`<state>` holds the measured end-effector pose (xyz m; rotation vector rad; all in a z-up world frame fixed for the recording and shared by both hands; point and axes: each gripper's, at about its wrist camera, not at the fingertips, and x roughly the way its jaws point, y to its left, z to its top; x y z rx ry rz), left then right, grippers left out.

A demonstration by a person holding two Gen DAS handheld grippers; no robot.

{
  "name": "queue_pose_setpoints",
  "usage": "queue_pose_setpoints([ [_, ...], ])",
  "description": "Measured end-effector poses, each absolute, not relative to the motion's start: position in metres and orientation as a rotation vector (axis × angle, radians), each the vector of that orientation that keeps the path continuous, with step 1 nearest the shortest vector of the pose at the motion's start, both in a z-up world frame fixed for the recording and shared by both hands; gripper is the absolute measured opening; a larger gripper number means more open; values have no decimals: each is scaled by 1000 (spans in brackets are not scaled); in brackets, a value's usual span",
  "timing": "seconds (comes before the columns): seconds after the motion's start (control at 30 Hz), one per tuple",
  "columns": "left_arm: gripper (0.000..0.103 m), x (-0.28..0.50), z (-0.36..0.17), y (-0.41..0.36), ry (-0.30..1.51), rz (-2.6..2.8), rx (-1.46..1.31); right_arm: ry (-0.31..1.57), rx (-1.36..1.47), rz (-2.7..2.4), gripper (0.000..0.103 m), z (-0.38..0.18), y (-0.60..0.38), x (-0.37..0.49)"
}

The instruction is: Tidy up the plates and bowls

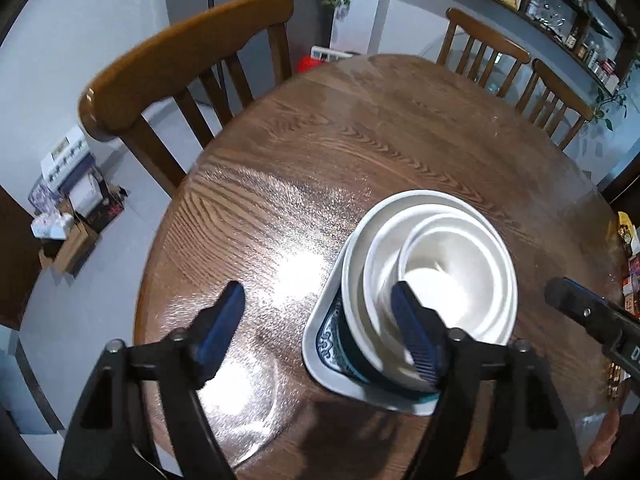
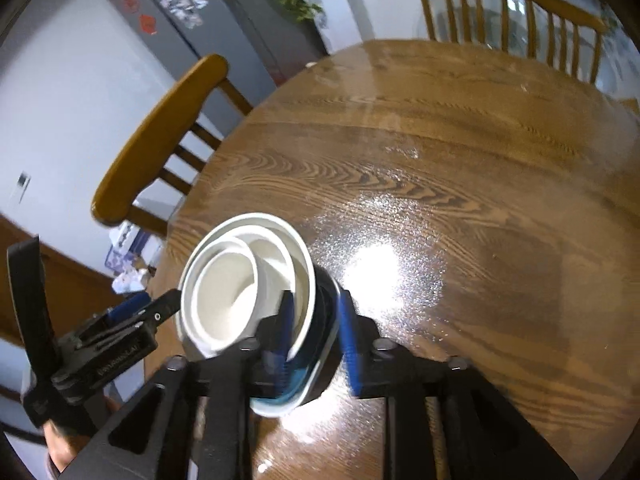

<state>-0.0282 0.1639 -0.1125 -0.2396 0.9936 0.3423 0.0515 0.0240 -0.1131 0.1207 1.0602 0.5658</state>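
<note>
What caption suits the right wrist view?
Right gripper straddles the rim of stacked white bowls on a wooden table.

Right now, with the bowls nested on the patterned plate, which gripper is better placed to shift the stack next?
Right. The right gripper already straddles the rim of the bowl stack, one finger inside and one outside. The left gripper is wide open, mostly over bare table beside the stack.

Harsh overhead glare on table [image 1: 320,128], fisheye-warped edges.
</note>
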Motion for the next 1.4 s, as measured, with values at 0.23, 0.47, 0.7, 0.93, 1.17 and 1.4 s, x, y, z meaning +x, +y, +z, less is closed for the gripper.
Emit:
queue_pose_setpoints([
  [0.23,86,-49,-97,142,943,344,-187,983,46,671,49,-103,13,20],
  [0.47,97,-66,-95,128,937,358,-168,924,-35,751,53,-99,10,-8],
  [0.7,102,-76,-101,122,967,376,-157,842,-130,790,53,-97,15,-33],
  [0.93,102,-88,-101,115,964,353,-159,818,-180,827,53,-98,24,-44],
  [1.17,102,-96,-104,115,960,375,-131,817,-181,852,53,-98,27,-50],
  [1.4,102,-101,-107,112,955,374,-112,829,-188,858,53,-100,30,-51],
])
